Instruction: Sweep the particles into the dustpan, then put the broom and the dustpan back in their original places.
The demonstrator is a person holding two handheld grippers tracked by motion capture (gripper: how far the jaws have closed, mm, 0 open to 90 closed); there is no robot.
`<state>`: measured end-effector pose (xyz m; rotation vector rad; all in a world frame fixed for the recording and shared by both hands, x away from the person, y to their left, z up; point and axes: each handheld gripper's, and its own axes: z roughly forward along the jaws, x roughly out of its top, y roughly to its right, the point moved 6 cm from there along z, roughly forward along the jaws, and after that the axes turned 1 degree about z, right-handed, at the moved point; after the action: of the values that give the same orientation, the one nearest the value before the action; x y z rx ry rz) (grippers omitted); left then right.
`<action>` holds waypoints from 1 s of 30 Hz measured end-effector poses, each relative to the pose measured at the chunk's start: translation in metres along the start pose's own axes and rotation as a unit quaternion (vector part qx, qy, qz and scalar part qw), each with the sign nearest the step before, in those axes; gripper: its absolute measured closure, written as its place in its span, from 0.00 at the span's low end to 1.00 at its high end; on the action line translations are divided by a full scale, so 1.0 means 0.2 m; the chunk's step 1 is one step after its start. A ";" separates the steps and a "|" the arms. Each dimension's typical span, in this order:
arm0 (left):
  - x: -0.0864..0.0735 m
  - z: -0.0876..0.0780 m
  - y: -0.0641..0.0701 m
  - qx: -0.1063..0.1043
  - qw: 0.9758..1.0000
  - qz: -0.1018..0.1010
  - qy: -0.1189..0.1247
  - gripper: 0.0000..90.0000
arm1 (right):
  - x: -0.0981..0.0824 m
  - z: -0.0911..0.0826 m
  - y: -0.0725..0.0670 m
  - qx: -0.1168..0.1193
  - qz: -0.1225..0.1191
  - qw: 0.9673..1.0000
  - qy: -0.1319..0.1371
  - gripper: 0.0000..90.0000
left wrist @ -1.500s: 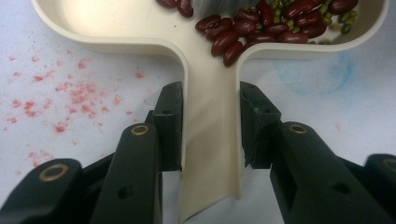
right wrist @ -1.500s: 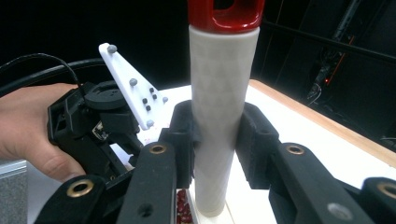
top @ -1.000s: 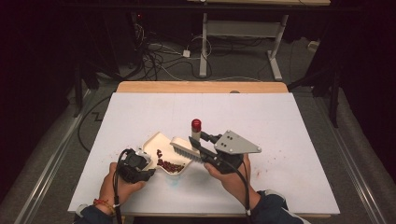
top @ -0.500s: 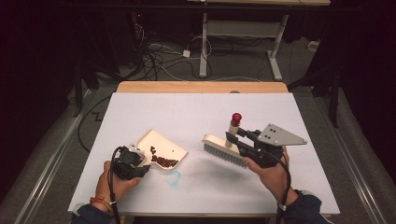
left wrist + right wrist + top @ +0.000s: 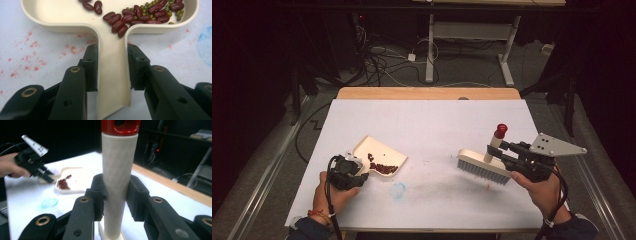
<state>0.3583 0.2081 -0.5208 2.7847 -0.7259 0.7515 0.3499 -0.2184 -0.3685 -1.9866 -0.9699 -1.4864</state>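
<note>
Your left gripper (image 5: pixel 112 75) pinches the dustpan (image 5: pixel 379 157) handle, beans (image 5: pixel 140 15) inside; right gripper (image 5: pixel 115 195) clamps the brush (image 5: pixel 484 165) handle, well apart. Tilt the pan and beans probably spill.

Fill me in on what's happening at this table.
A person is sweeping up beans with a gripper in each hand. The left gripper is shut on the handle of a cream dustpan, which lies on the white table with red and green beans in it. The right gripper is shut on the upright handle of a brush, well to the right of the dustpan and apart from it. Faint red and blue stains mark the table.
</note>
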 end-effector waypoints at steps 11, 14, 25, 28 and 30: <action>0.00 -0.02 -0.07 0.021 0.999 -0.023 0.016 0.71 | -0.08 -0.11 0.04 0.057 0.010 0.998 -0.035 0.78; 0.00 -0.03 -0.08 0.024 0.999 -0.027 0.018 0.71 | -0.09 -0.15 0.06 0.079 0.022 0.996 -0.041 0.78; -0.01 -0.02 -0.13 0.050 0.996 -0.066 0.036 0.71 | -0.14 -0.16 0.13 0.118 0.036 0.988 -0.092 0.78; -0.01 0.00 -0.12 0.050 0.995 -0.073 0.038 0.71 | -0.15 -0.11 0.17 0.111 0.043 0.988 -0.099 0.78; 0.00 0.01 -0.11 0.049 0.995 -0.075 0.042 0.71 | -0.15 -0.08 0.20 0.107 0.051 0.988 -0.097 0.78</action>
<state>0.3694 0.2267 -0.5230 2.8361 -0.4709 0.8899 0.3663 -0.2631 -0.3908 -2.0174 -1.0420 -1.1010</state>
